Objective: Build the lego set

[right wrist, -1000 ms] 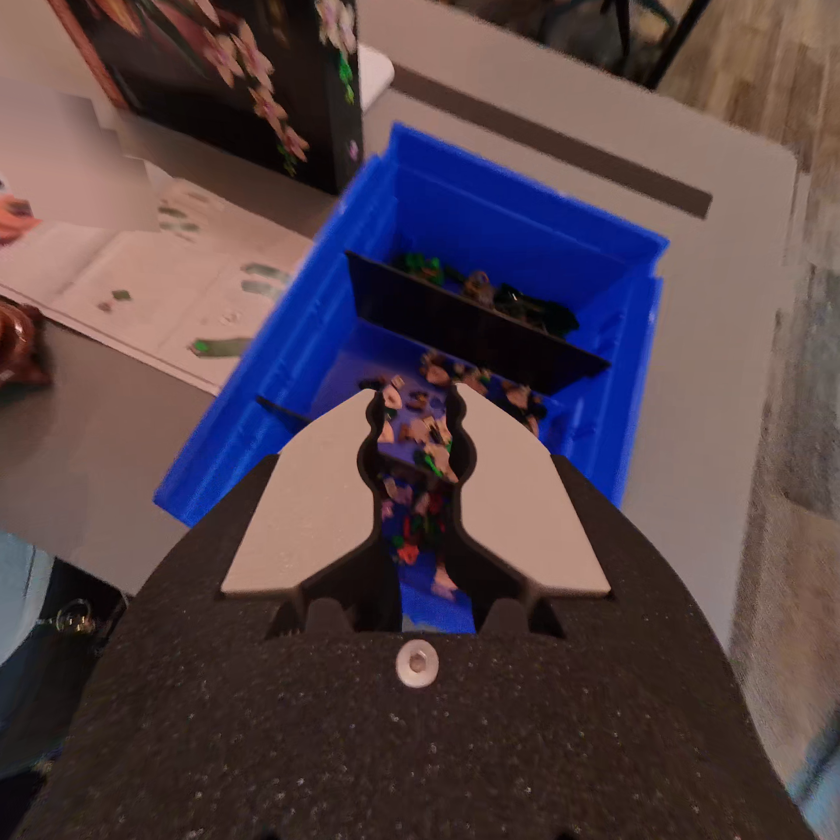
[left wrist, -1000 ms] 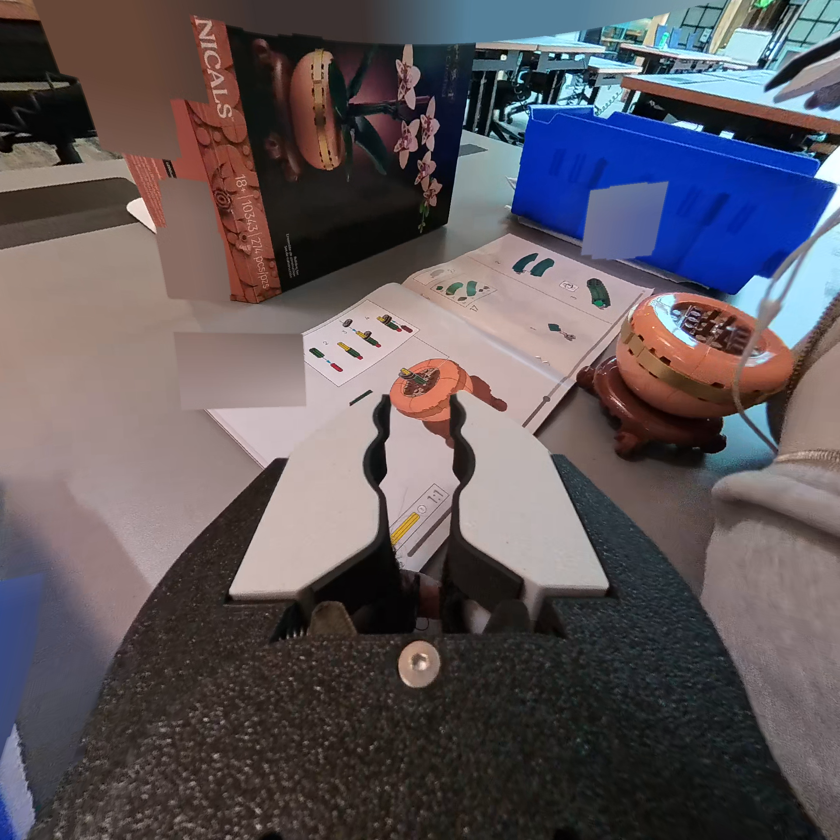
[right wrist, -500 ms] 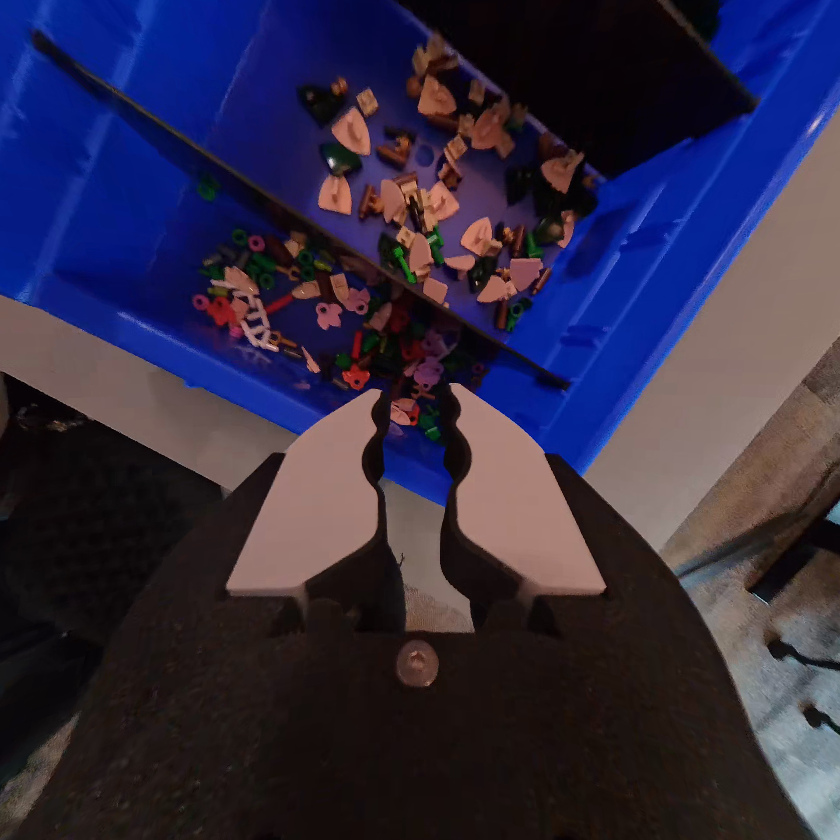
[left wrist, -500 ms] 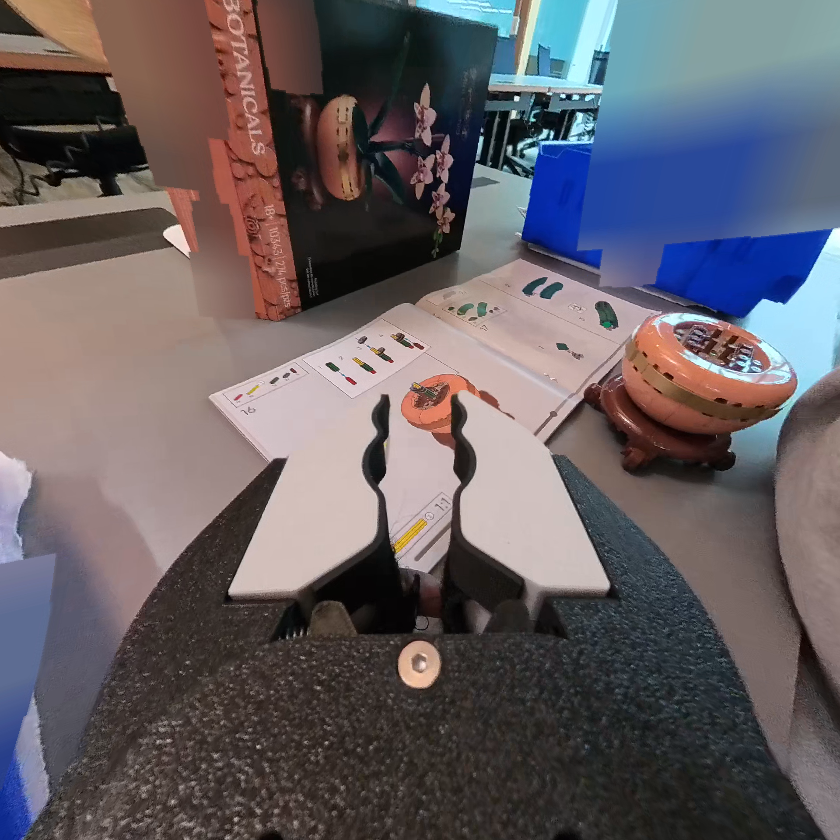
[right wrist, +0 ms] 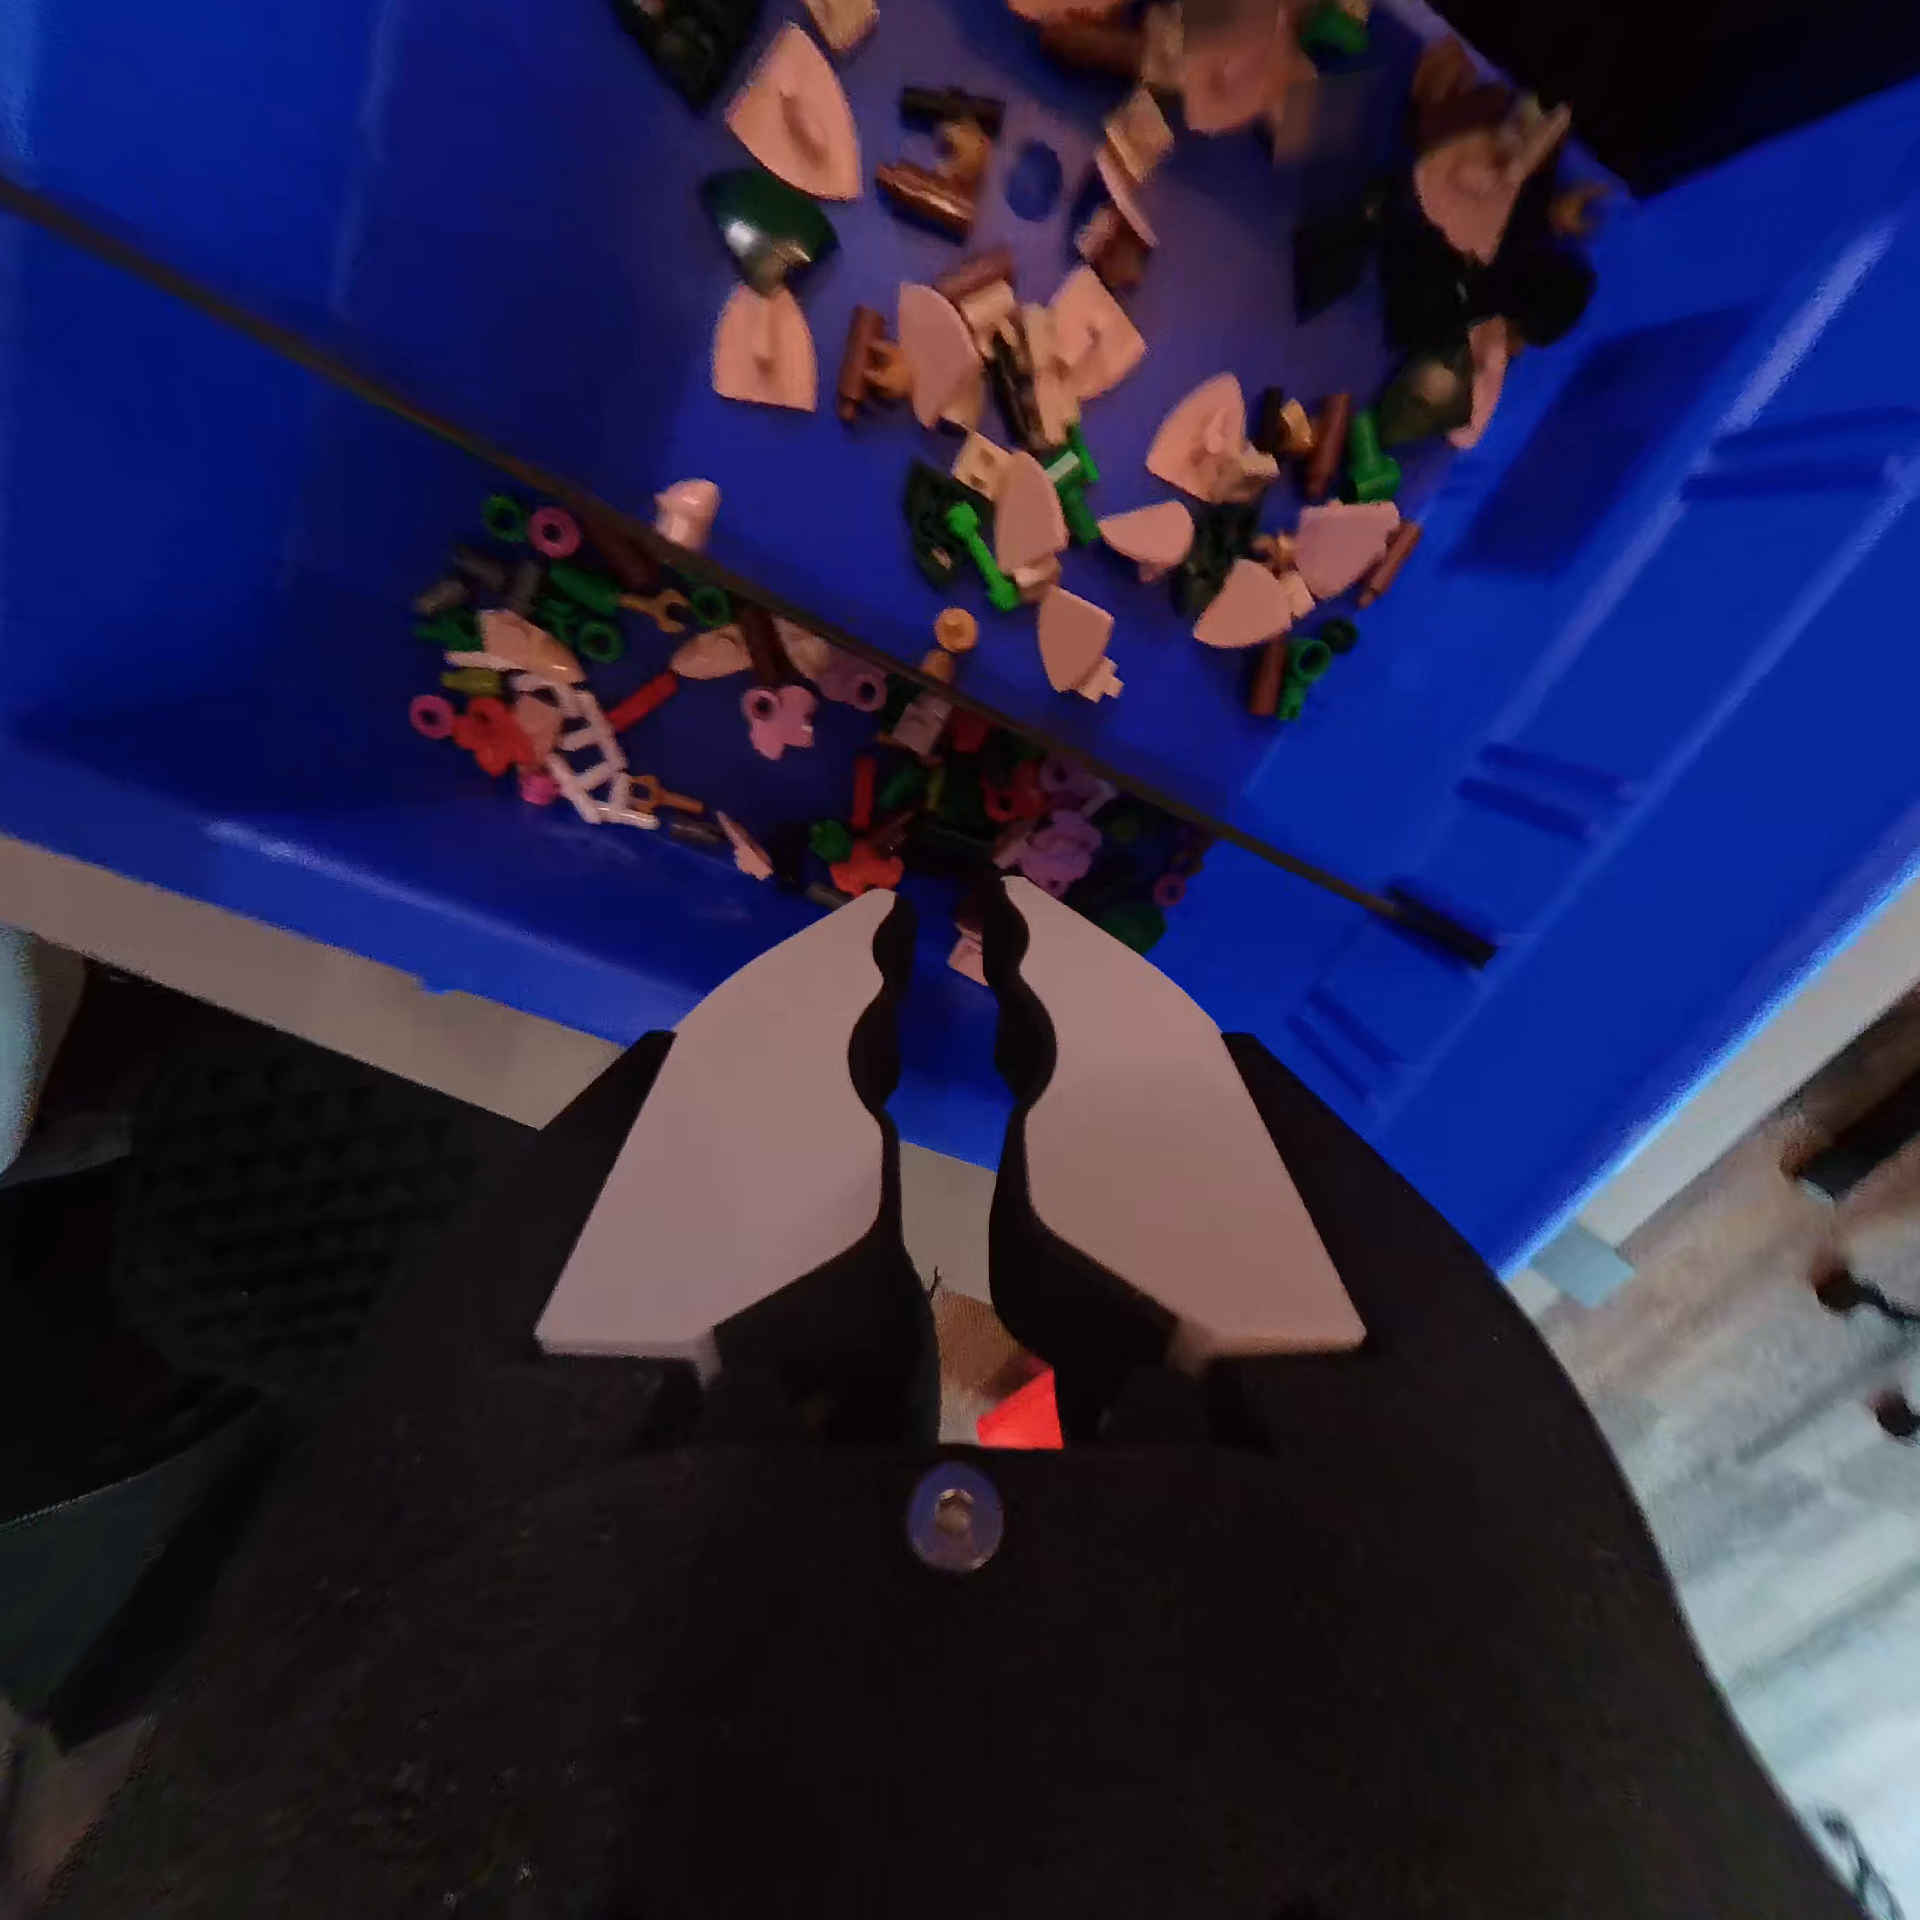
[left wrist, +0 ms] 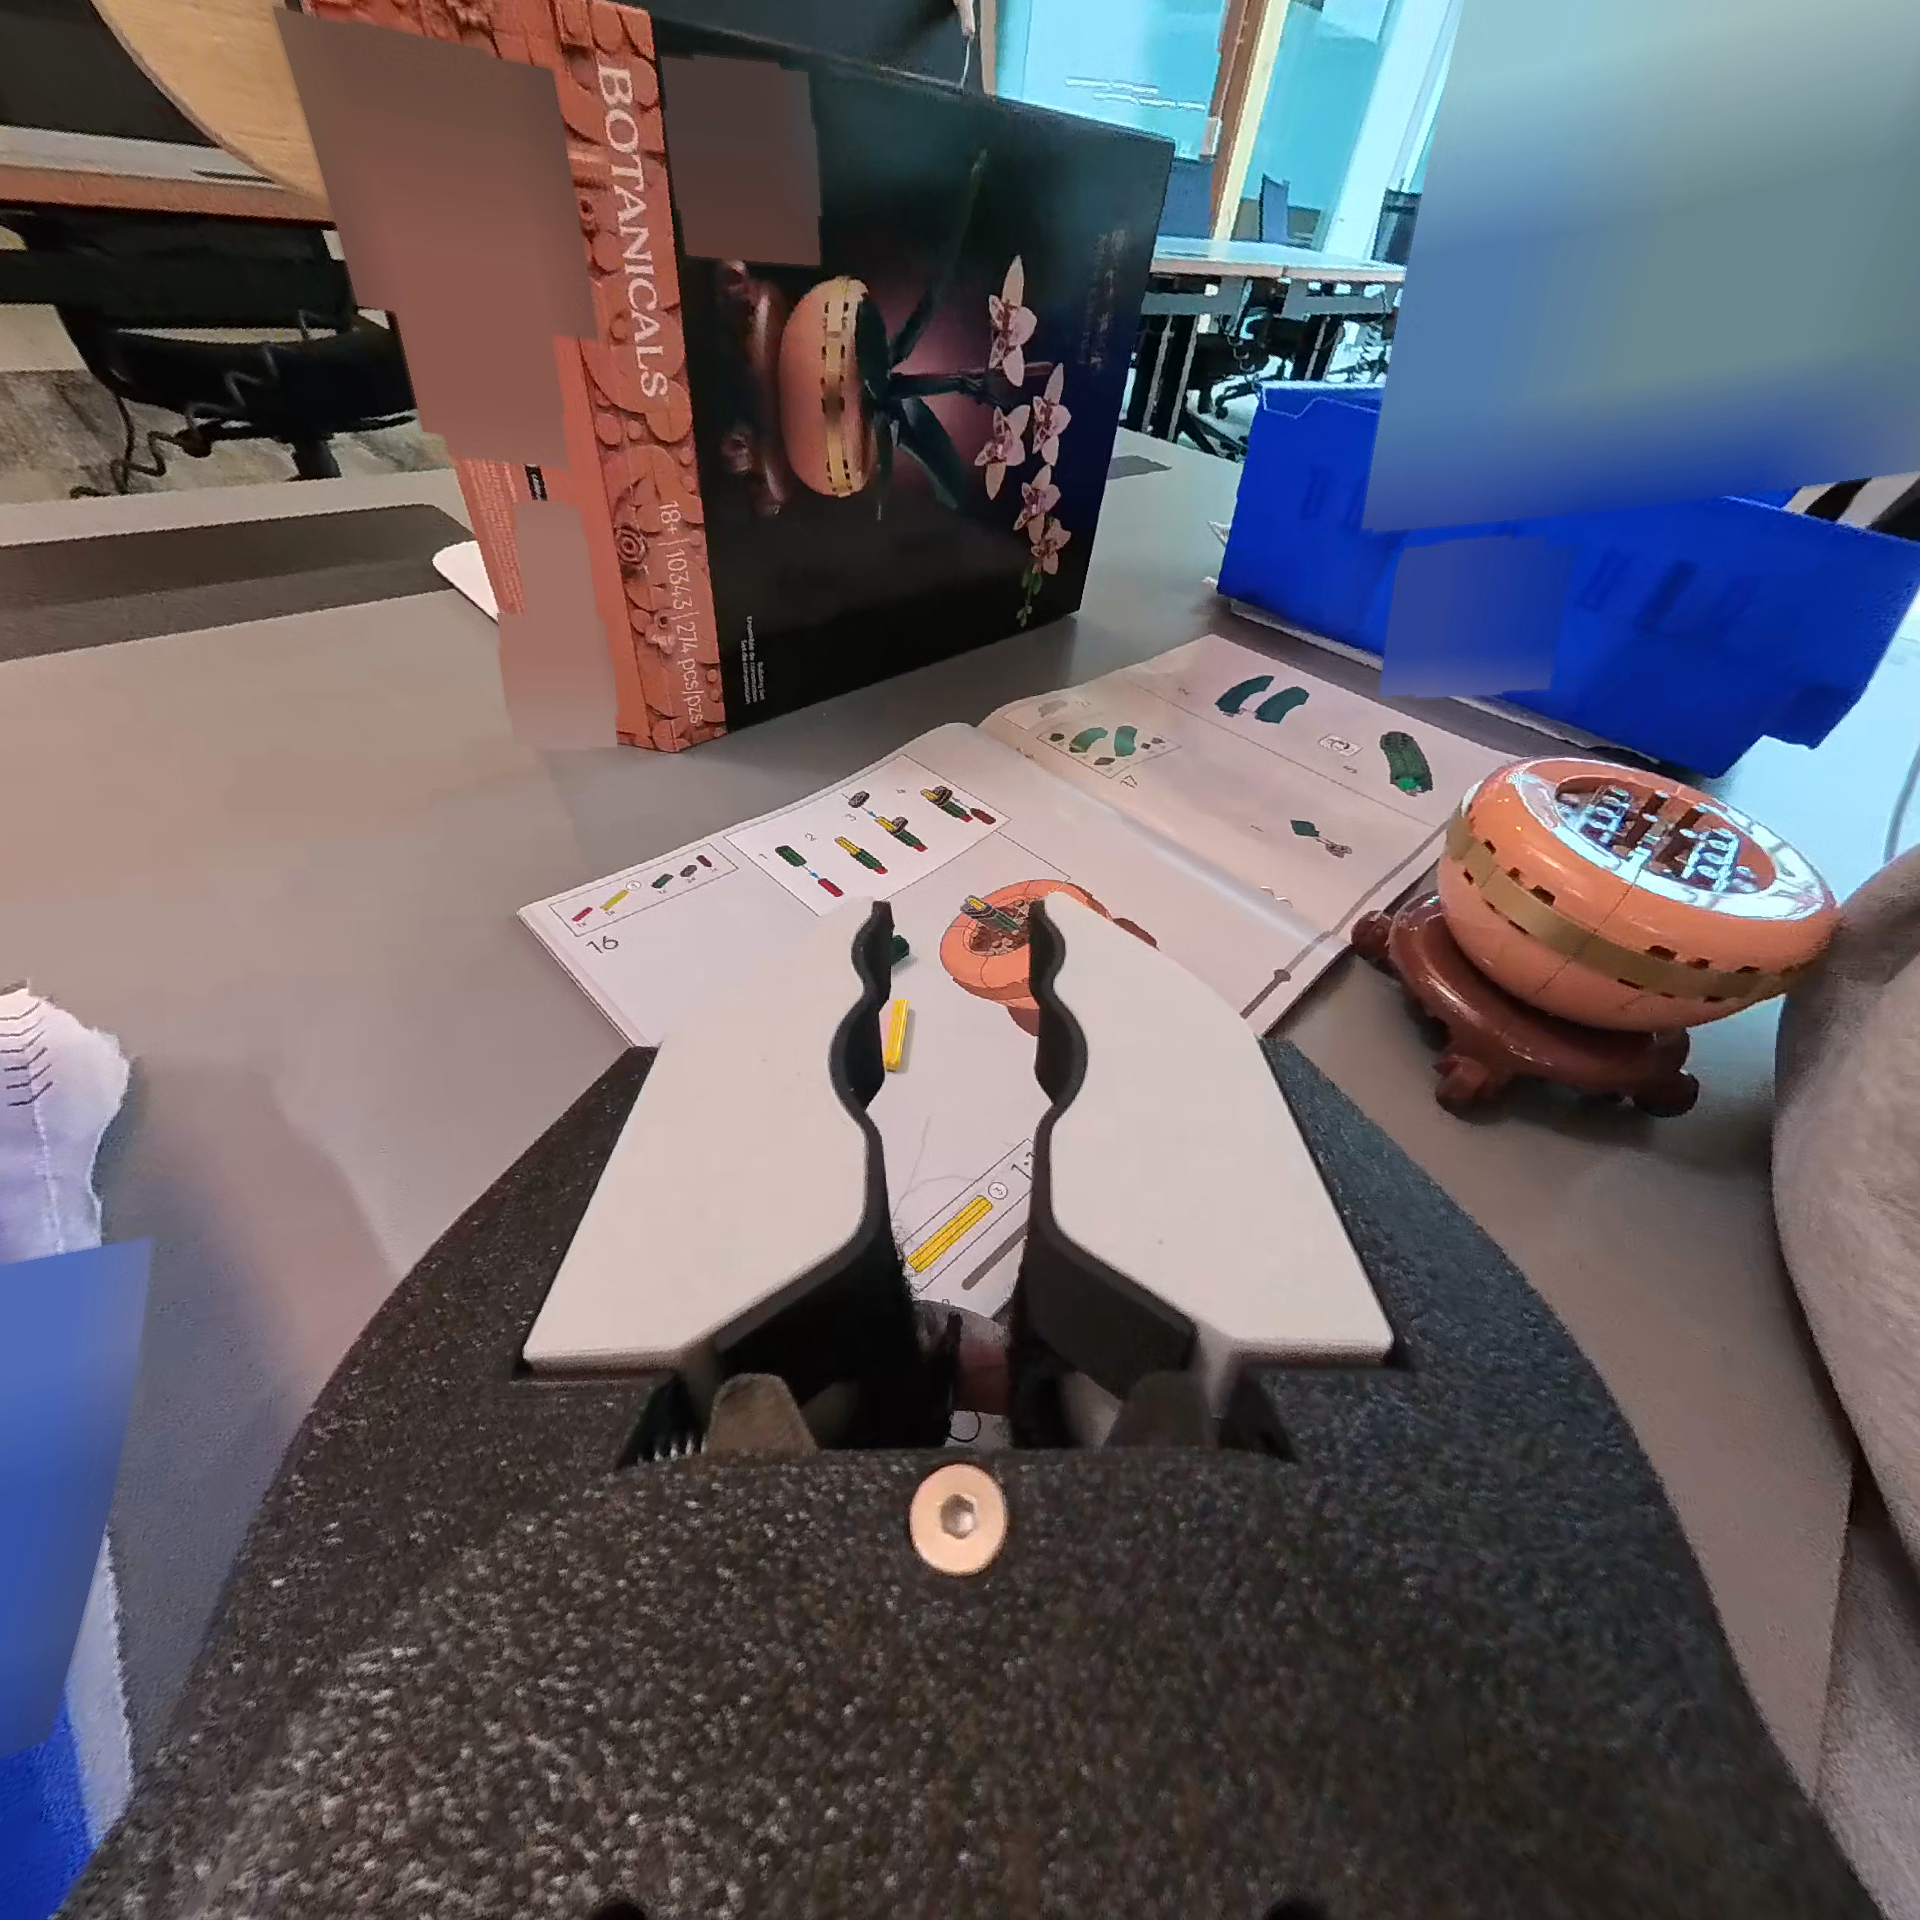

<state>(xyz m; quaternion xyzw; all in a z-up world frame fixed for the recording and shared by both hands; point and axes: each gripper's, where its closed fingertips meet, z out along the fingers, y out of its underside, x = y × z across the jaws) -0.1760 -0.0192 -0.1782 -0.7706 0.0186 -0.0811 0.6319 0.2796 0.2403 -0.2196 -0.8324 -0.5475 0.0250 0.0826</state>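
Note:
In the left wrist view my left gripper (left wrist: 958,920) is open and empty, low over the open instruction booklet (left wrist: 1091,810). A small yellow bar (left wrist: 896,1034) and a tiny dark green piece (left wrist: 900,948) lie on the page between its fingers. The built salmon pot on its brown stand (left wrist: 1621,914) sits to the right of the booklet. In the right wrist view my right gripper (right wrist: 948,914) is open with a narrow gap and empty. It hangs over the near compartment of the blue bin (right wrist: 1558,623), above a heap of small red, green and pink pieces (right wrist: 935,810).
The set's box (left wrist: 883,416) stands upright behind the booklet. The blue bin (left wrist: 1662,644) shows at back right in the left wrist view. A grey sleeve (left wrist: 1849,1143) is at the right edge. Black dividers (right wrist: 312,353) split the bin; tan petal pieces (right wrist: 1039,499) fill the middle compartment. The left gripper's tips are roughly 55 cm from the right gripper's.
My right gripper has swung over the bin and dropped closer to the near compartment. My left gripper has shifted slightly, and the yellow bar and green piece now show between its fingers.

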